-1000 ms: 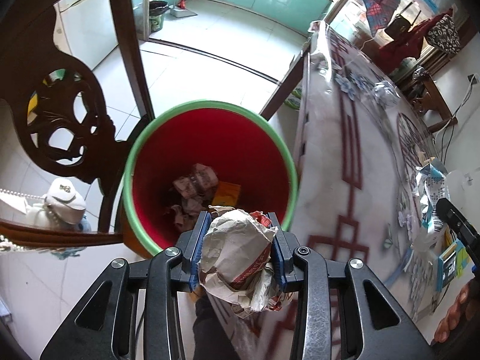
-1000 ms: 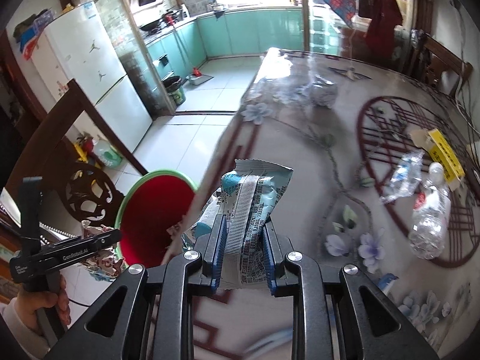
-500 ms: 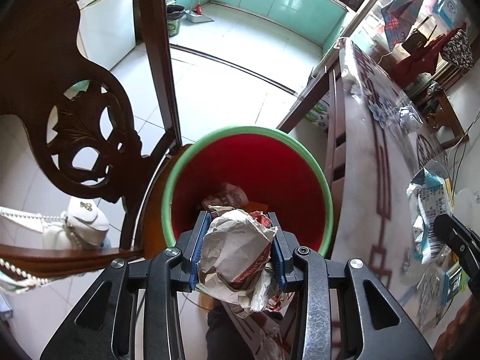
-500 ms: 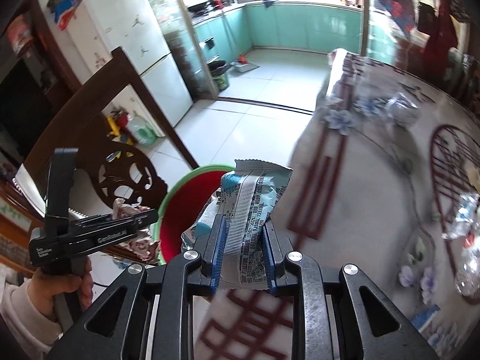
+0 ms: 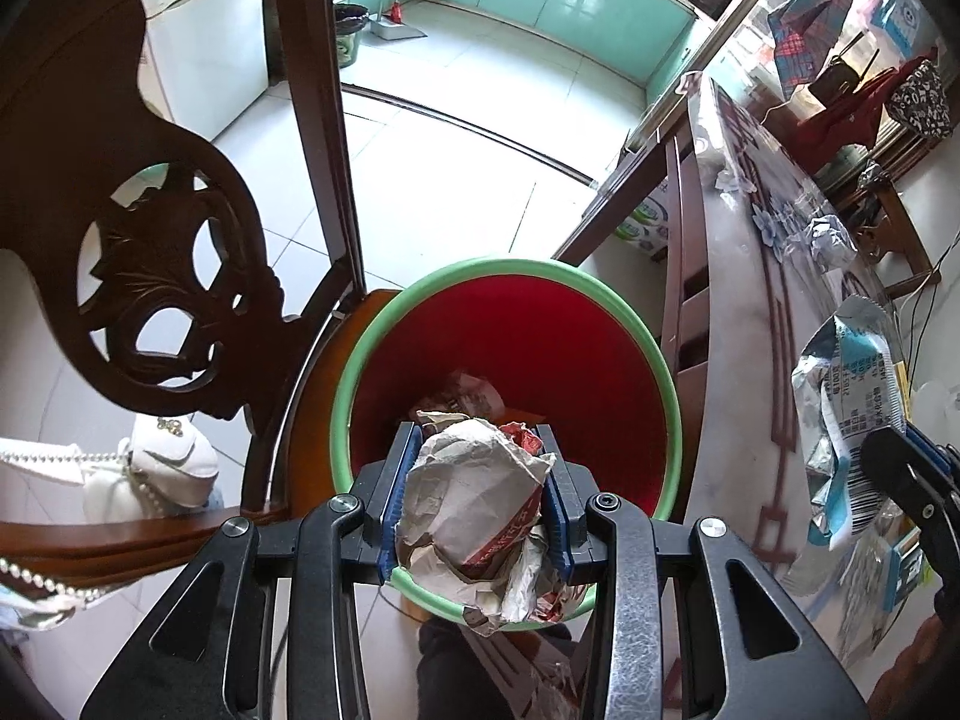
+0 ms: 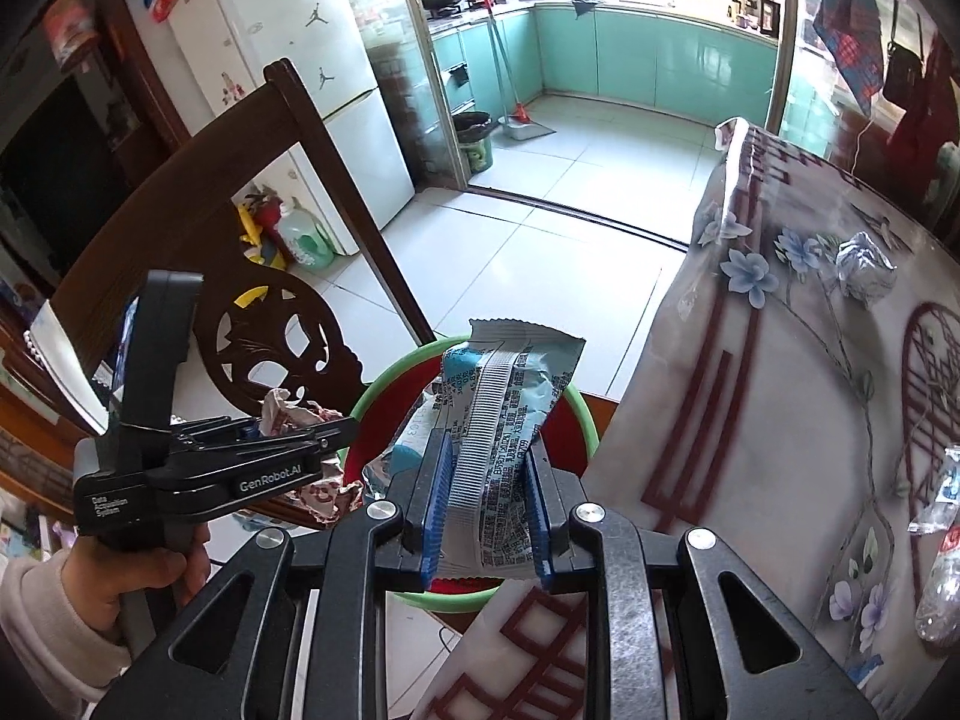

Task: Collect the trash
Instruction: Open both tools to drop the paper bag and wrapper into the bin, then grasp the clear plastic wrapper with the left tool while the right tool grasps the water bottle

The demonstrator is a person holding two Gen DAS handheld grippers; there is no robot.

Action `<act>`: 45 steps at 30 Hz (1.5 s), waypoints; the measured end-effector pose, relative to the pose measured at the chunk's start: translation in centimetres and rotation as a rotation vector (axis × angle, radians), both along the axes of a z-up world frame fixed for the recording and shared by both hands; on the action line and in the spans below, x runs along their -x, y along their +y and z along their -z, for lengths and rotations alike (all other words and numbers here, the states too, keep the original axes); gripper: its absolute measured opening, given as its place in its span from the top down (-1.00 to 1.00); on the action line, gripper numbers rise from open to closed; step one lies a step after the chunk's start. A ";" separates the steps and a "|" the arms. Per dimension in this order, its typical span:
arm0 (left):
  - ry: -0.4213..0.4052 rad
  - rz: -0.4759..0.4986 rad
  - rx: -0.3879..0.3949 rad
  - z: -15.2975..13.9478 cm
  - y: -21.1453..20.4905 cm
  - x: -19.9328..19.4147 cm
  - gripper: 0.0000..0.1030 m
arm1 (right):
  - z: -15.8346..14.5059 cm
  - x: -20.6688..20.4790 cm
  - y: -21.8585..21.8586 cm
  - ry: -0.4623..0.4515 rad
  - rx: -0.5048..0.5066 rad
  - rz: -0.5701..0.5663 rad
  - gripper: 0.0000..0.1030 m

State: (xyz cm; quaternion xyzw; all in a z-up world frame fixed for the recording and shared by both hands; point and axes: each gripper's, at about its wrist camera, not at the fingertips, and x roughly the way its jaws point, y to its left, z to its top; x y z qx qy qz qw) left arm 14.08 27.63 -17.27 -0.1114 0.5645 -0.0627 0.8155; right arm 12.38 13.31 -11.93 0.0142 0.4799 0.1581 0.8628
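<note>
two claws hang over the red bin [image 5: 606, 354] with crumpled wrappers inside: left claw [image 5: 477, 507] clamped on paper ball [image 5: 474, 516], right claw [image 6: 483, 507] clamped on snack packet [image 6: 510, 414].

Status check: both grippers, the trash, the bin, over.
Left gripper shut on crumpled paper wrapper, over red bin. Right gripper shut on blue snack packet, near bin rim. Nothing blocking the bin mouth.
</note>
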 end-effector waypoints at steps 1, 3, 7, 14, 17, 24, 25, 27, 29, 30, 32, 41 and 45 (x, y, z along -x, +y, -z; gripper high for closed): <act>-0.001 0.002 -0.002 -0.1 0.0 -0.1 0.31 | -0.1 0.0 -0.1 -0.002 0.001 0.003 0.60; -0.007 0.004 -0.002 -0.2 -0.2 -0.2 0.29 | -0.1 0.0 -0.2 -0.004 0.003 0.008 0.60; -0.013 0.010 -0.005 -0.4 -0.3 -0.3 0.23 | -0.2 -0.1 -0.3 -0.005 0.003 0.008 0.60; -0.010 -0.001 0.001 -0.3 0.1 -0.1 -0.13 | -0.4 -0.1 -0.3 -0.008 -0.005 -0.009 0.40; -0.018 -0.013 -0.001 -0.6 0.2 0.2 -0.18 | -0.7 0.2 -0.3 -0.019 -0.008 -0.013 0.35; -0.054 -0.021 -0.003 -2.2 -0.6 1.1 -0.20 | -1.8 1.3 -2.7 -0.048 -0.008 0.020 0.18; -0.064 -0.013 -0.006 -2.5 -1.0 1.3 -0.24 | -1.9 1.4 -3.3 -0.050 -0.006 0.031 0.13; -0.082 0.006 -0.011 -3.2 -1.9 1.8 -0.30 | -2.1 1.9 -5.7 -0.055 0.006 0.080 0.07; -0.091 0.024 -0.014 -3.5 -2.7 2.1 -0.33 | -2.1 2.5 -9.3 -0.052 0.022 0.160 0.06; -0.095 0.035 -0.015 -3.8 -3.4 2.3 -0.33 | -2.1 2.8 -11.8 -0.047 0.034 0.216 0.06; -0.098 0.057 -0.009 -4.2 -4.8 2.6 -0.33 | -2.3 3.6 -16.1 -0.045 0.054 0.309 0.05; -0.111 0.193 0.017 -5.4 -14.9 3.6 -0.33 | -1.0 7.2 -36.3 0.074 0.055 0.726 -0.06; -0.132 0.280 0.047 -6.4 -21.7 3.7 -0.33 | 1.2 7.1 -39.0 0.129 -0.017 0.735 -0.06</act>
